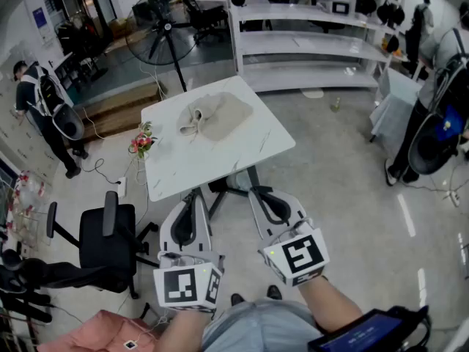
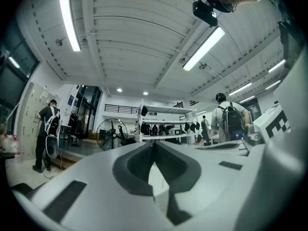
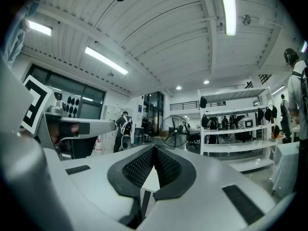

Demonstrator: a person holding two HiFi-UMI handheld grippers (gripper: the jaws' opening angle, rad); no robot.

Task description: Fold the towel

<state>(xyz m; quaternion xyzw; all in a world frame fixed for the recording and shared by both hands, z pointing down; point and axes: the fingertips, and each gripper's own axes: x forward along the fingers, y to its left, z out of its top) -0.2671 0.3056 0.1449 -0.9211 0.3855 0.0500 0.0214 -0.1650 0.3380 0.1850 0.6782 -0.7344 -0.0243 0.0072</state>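
A beige towel lies crumpled on the far half of a white table in the head view. Both grippers are held level in front of the table's near edge, apart from it. My left gripper is shut with nothing between its jaws, and its tips meet in its own view. My right gripper is also shut and empty, with ribbed pads closed together. The towel shows in neither gripper view.
A small flower bunch sits at the table's left edge. A black office chair stands to the left of me. A standing fan, white shelves and people at both sides surround the table.
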